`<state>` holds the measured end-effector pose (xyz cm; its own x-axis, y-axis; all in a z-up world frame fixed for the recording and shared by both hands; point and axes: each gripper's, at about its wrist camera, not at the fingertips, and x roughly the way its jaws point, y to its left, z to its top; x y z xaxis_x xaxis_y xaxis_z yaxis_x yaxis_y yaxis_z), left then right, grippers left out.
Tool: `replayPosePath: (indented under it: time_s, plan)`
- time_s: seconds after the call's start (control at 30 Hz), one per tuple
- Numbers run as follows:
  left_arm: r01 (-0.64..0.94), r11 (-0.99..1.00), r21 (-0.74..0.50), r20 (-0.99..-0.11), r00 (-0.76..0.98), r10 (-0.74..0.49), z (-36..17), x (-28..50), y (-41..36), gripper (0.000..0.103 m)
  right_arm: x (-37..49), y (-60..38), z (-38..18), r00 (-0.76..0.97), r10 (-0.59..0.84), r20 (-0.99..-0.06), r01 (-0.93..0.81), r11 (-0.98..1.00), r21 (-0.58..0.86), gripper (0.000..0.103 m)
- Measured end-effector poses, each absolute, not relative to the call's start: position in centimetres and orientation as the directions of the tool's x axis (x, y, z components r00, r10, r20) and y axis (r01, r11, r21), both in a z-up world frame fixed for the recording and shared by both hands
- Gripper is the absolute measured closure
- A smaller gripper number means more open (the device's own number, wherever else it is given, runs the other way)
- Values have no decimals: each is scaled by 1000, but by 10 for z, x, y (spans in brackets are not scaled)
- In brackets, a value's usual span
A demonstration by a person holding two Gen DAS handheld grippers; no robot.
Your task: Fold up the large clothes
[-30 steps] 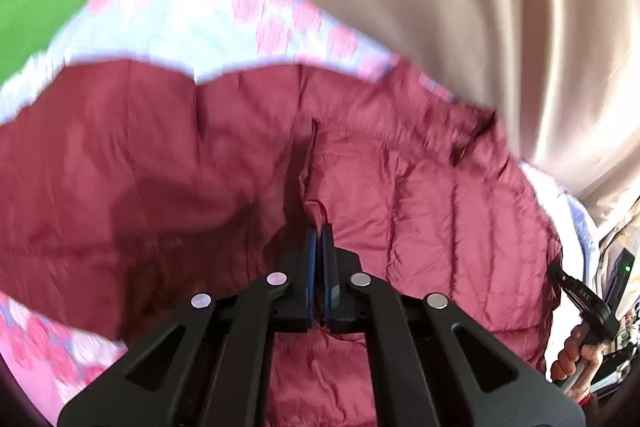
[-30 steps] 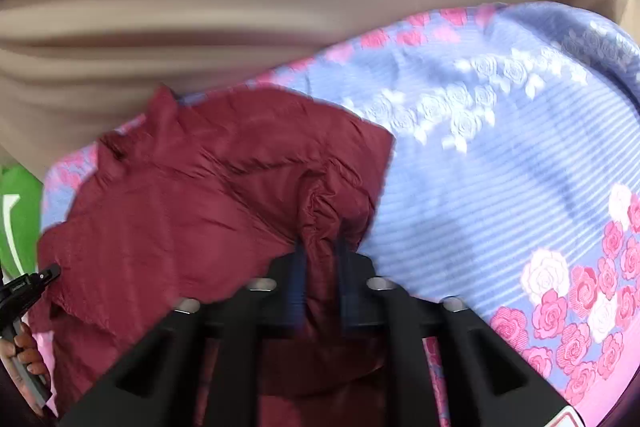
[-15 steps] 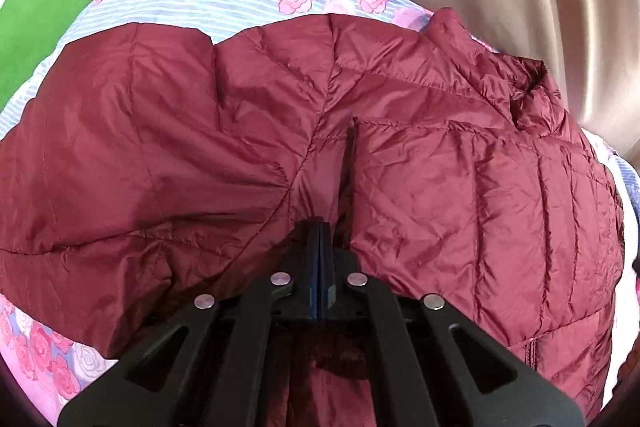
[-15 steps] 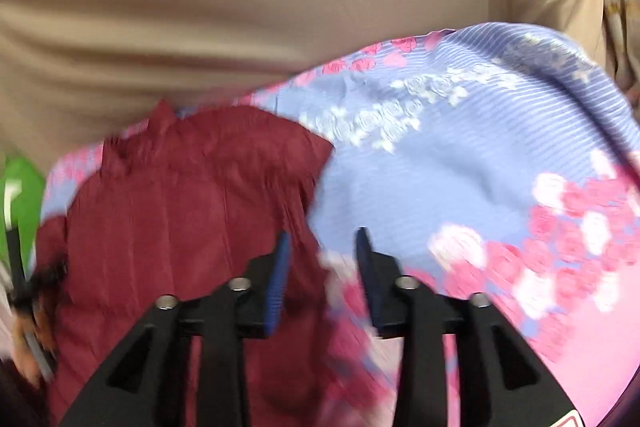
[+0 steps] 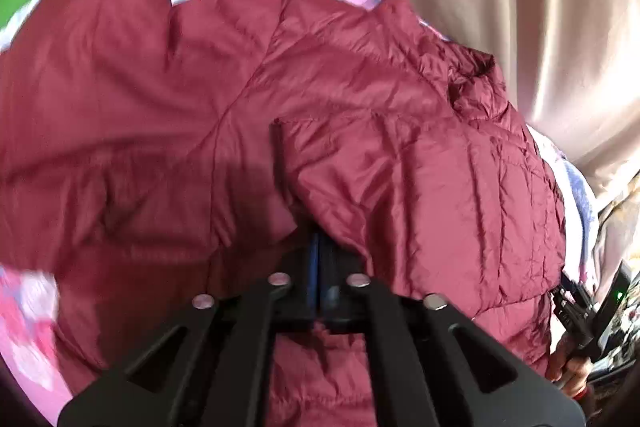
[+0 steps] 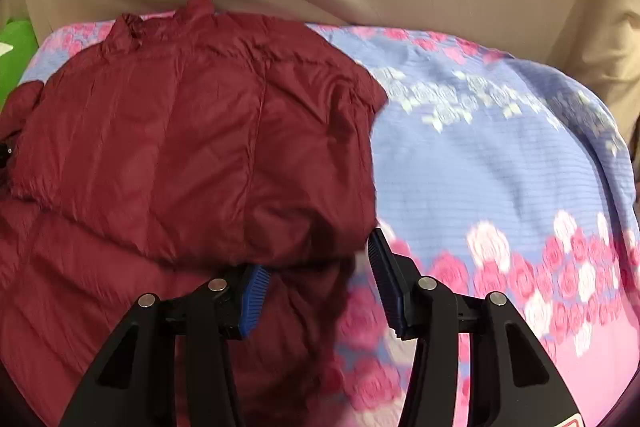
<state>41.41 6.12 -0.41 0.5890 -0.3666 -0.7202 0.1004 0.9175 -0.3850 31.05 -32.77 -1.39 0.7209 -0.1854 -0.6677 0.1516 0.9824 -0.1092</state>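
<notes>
Left jaws clamped on maroon jacket, right jaws opening beside its edge, floral bedspread beneath

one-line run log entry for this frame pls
task: fold large clothes | left gripper: shut on maroon quilted puffer jacket | right gripper: opening, pads off jacket | surface: floral blue-pink bedsheet

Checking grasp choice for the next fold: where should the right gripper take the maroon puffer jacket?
Probably the jacket's loose lower right edge, approached from the bedsheet side: that edge overhangs bare sheet beside the right gripper, whose jaws are opening, not pressing the fabric.
</notes>
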Motion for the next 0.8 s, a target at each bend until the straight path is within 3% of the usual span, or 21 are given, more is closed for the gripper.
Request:
replayPosePath:
  time_s: [0.13,0.23,0.27,0.4,0.43,0.47,0.53,0.67,0.8]
  plan:
    - [33,948,-318,-669,700,-249,29,425,91,103,321,-337,-6,738,-172,-653,166,984,-72,60]
    - [-45,958,-283,-708,684,-177,17,443,114,103,325,-351,-12,722,-149,-676,197,980,-6,77]
    - [-49,958,-281,-722,669,-178,12,443,119,103,326,-358,-16,715,-121,-689,210,977,46,78]
    - [39,883,-468,-684,617,-390,1,419,120,102,321,-357,-18,719,-100,-687,211,974,78,76]
    - [52,871,-489,-679,604,-417,1,413,117,88,319,-354,-16,720,-105,-686,209,975,70,75]
    - [63,863,-501,-681,588,-437,0,406,112,61,318,-353,-15,722,-106,-684,208,976,68,74]
    - [60,850,-524,-678,574,-458,-4,397,105,37,316,-350,-14,725,-103,-681,202,977,67,71]
    - [54,820,-570,-689,512,-513,-18,395,78,33,315,-351,-17,722,-107,-683,203,977,62,70]
    - [60,753,-655,-641,484,-595,-16,393,60,28,316,-351,-18,719,-104,-687,205,976,67,68]
